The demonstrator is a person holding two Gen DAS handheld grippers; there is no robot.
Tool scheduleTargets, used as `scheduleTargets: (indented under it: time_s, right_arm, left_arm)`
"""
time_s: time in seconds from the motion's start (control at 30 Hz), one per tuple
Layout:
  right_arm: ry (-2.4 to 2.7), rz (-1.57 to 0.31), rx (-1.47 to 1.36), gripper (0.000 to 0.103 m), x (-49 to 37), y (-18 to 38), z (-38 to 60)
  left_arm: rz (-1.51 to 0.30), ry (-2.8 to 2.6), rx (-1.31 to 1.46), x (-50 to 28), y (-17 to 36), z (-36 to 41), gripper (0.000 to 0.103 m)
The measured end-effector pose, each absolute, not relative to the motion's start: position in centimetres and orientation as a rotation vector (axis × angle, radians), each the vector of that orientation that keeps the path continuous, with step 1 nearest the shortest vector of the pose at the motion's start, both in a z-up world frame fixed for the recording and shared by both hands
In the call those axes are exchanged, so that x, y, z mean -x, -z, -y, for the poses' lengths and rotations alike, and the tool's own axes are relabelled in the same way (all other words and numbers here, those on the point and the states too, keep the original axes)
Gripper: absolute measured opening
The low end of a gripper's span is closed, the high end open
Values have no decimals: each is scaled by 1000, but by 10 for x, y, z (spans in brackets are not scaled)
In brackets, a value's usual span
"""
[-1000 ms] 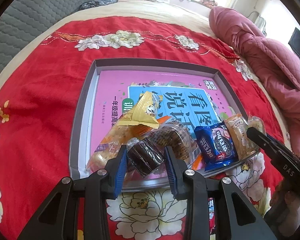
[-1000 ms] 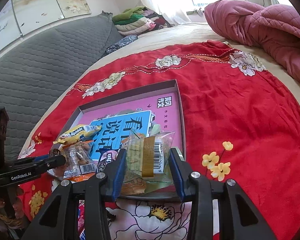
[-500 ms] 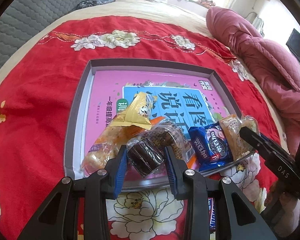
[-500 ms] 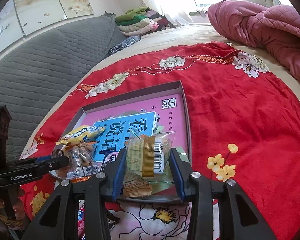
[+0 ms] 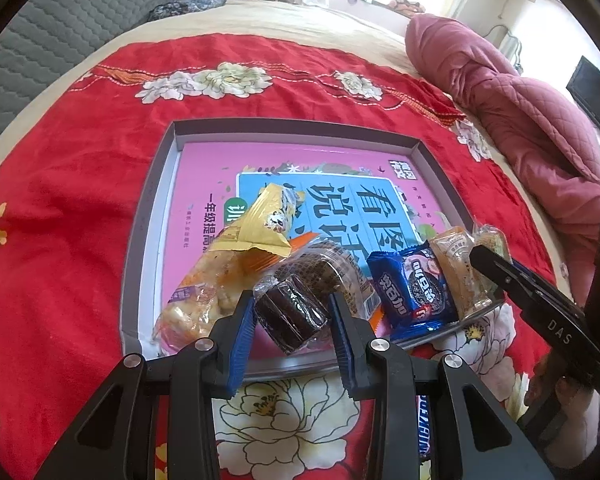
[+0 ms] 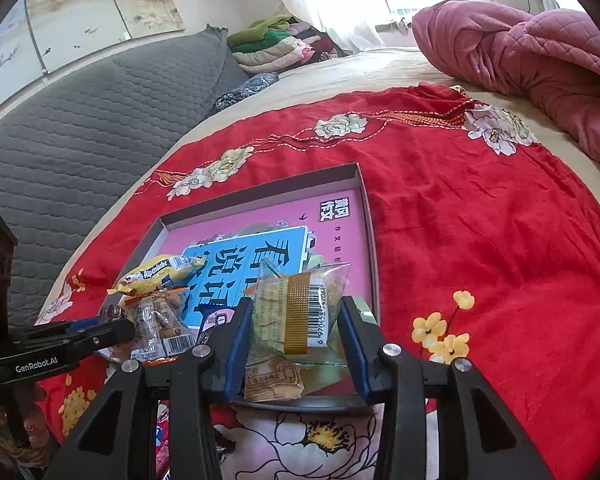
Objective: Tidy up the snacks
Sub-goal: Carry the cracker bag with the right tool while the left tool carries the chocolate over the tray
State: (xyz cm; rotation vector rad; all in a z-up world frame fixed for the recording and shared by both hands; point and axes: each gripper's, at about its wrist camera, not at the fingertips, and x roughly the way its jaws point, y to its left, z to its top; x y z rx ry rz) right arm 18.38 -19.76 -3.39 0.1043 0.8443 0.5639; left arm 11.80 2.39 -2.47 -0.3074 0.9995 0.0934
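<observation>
A red flowered blanket (image 5: 72, 208) covers the bed, bearing a grey tray (image 5: 148, 216) of snacks. The left gripper (image 5: 294, 320) pinches a dark wrapped cake (image 5: 290, 314) over the tray's near edge. Only the right wrist view shows the right gripper (image 6: 296, 324) clamping a clear barcoded packet (image 6: 300, 312) above the tray's near right corner.

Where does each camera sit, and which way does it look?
Left wrist: on the left claw, looking down at the tray; its fingers clamp a dark chocolate snack; the right claw shows at right.
Right wrist: on the right claw, looking down over the tray; it clamps a clear barcoded packet; the left claw shows at left.
Shared: tray, yellow packet, red cloth.
</observation>
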Motion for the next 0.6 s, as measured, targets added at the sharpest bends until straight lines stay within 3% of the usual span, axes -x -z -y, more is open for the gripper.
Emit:
scheduleTargets:
  time_s: [0.6]
  right_arm:
    - [-559, -855, -95, 43, -186, 37, 197]
  left_arm:
    - [-992, -128, 293, -121, 28, -31, 38]
